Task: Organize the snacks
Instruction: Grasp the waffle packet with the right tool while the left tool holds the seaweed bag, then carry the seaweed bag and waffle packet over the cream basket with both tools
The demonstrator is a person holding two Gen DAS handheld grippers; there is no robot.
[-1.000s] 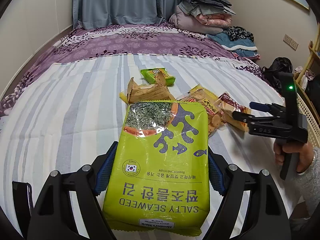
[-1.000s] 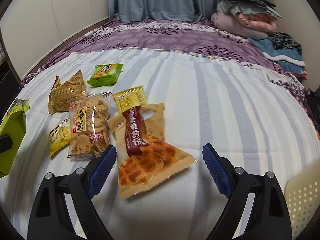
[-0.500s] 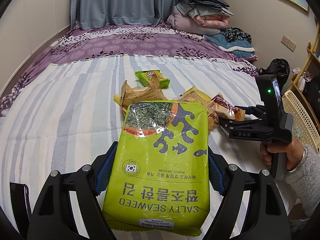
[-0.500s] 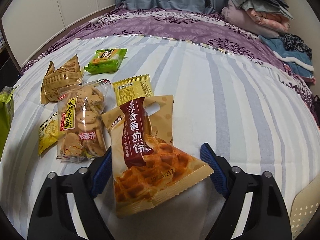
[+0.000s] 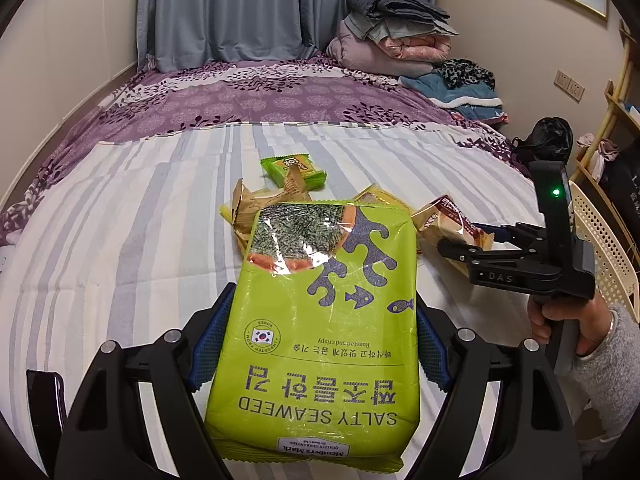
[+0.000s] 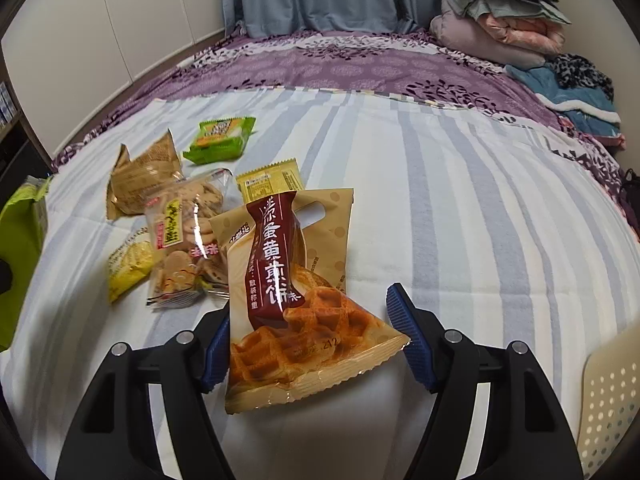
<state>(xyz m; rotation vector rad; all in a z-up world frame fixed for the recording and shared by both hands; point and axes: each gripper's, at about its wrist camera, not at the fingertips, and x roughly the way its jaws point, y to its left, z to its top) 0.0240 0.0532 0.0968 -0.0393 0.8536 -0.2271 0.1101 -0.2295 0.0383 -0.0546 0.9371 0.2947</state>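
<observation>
Clamped from both sides, the seaweed bag [image 5: 324,320] sits between my left gripper [image 5: 316,344] pads, its lime-green face turned up and the print reading upside down to me. From the left wrist I see it held above the striped blanket [image 5: 120,240], hiding part of the snack pile behind it. Past its top edge a tan packet [image 5: 260,204] pokes out, and a small green packet [image 5: 294,170] lies further back on the stripes. To the right, my right gripper [image 5: 476,236] is seen from the side, its fingers on either side of the waffle bag [image 5: 448,220]; the hand [image 5: 568,320] grips its handle low at the frame edge. A cream perforated basket [image 5: 600,248] stands just behind that gripper.

From the right wrist, the jaws are spread wider than the waffle bag [image 6: 296,300]; the left pad touches the bag's edge, while the right pad stands just clear of its crimped corner, so nothing is pinched. The bag lies on the blanket between the pads. Beside it to the left lie a clear biscuit bag [image 6: 184,240], a yellow packet [image 6: 128,268], the tan packet [image 6: 140,180], and the green packet [image 6: 220,138]. Another yellow sachet [image 6: 272,180] peeks out behind the waffle bag. The seaweed bag shows as a green sliver at the far left [image 6: 20,248], and the basket rim sits at lower right [image 6: 612,396].
</observation>
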